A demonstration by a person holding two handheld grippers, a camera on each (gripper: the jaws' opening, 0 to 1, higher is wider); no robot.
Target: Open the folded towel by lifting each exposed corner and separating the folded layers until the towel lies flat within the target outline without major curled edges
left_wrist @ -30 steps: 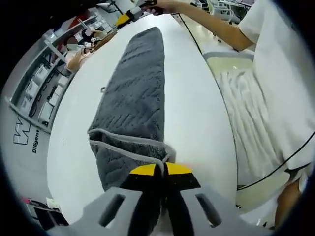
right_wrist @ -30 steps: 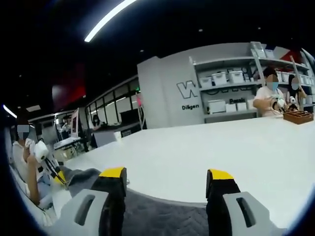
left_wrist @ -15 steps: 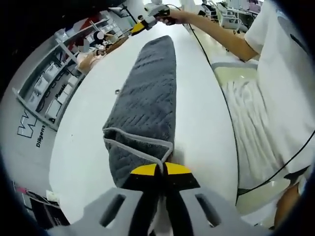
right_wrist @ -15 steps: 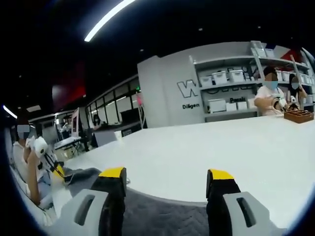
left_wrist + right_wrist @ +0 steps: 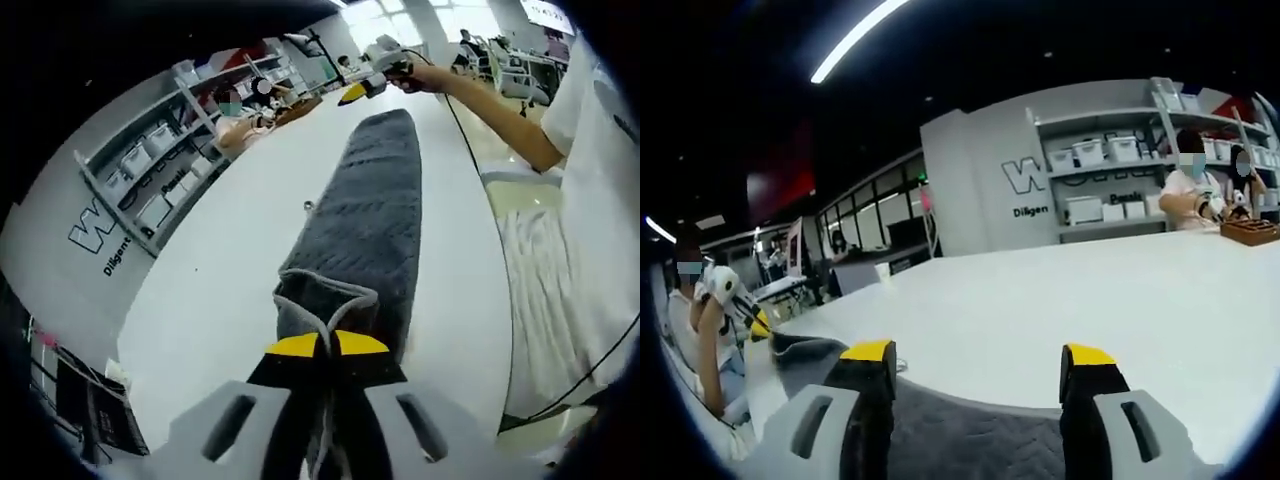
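A long grey towel (image 5: 375,215) lies folded in a strip on the white table (image 5: 220,280). My left gripper (image 5: 327,345) is shut on its near corner, and the grey-trimmed edge bunches up just ahead of the yellow tips. At the far end a hand holds my right gripper (image 5: 355,93) by the towel. In the right gripper view my right gripper (image 5: 978,352) stands open, jaws wide apart, with the towel (image 5: 970,440) lying below them. The left gripper (image 5: 758,325) appears far to the left, holding a raised towel corner (image 5: 800,348).
The person's arm (image 5: 490,110) reaches along the table's right edge, with a white cloth (image 5: 540,290) lower beside it. Shelves with bins (image 5: 150,170) line the far wall. A seated person (image 5: 1195,195) works by a wooden tray (image 5: 1248,232) at the table's far side.
My left gripper has lifted with the towel corner, which now stands higher and more bunched. The left view has swung toward the shelves. The right gripper has stayed open in place.
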